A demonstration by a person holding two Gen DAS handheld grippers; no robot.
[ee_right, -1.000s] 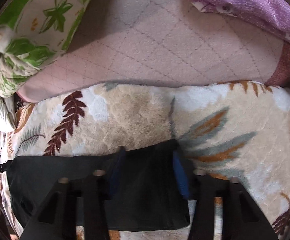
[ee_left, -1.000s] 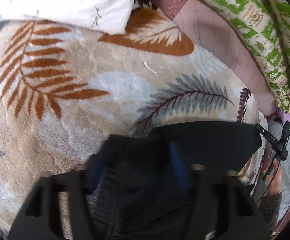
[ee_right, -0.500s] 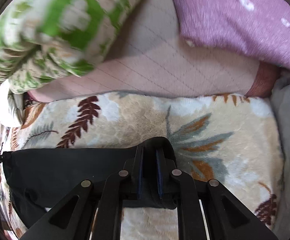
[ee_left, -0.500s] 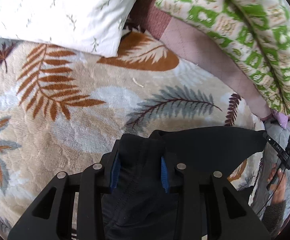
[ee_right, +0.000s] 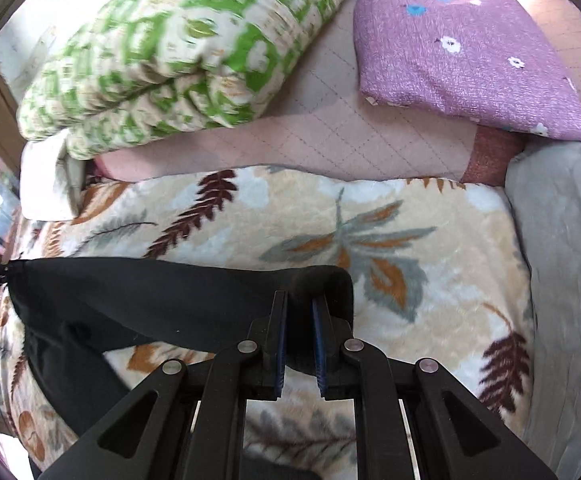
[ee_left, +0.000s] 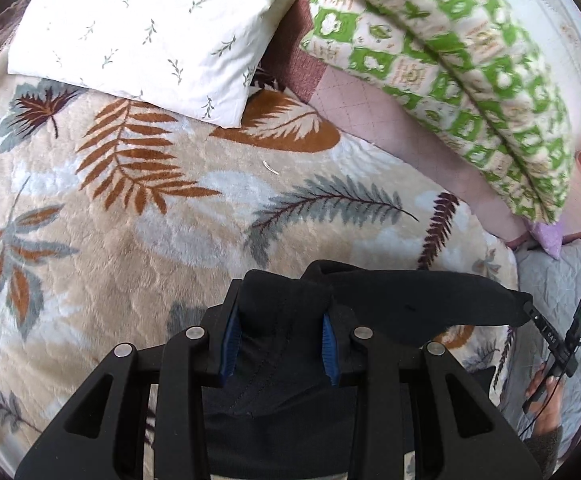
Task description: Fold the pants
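Both fisheye views look steeply down along their own jaws, close above the leaf-print blanket on the bed. They share the black pants at lower frame and the green quilt at the top.

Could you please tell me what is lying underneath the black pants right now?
Under the black pants lies the leaf-print fleece blanket; its pattern shows beside the cloth and beneath its lifted edge. Whatever sits directly under the bunched fabric is covered.

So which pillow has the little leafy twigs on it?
The white pillow lying on the leaf-print fleece blanket. The purple pillow has small flowers, and the green-and-cream checked quilt isn't a pillow.
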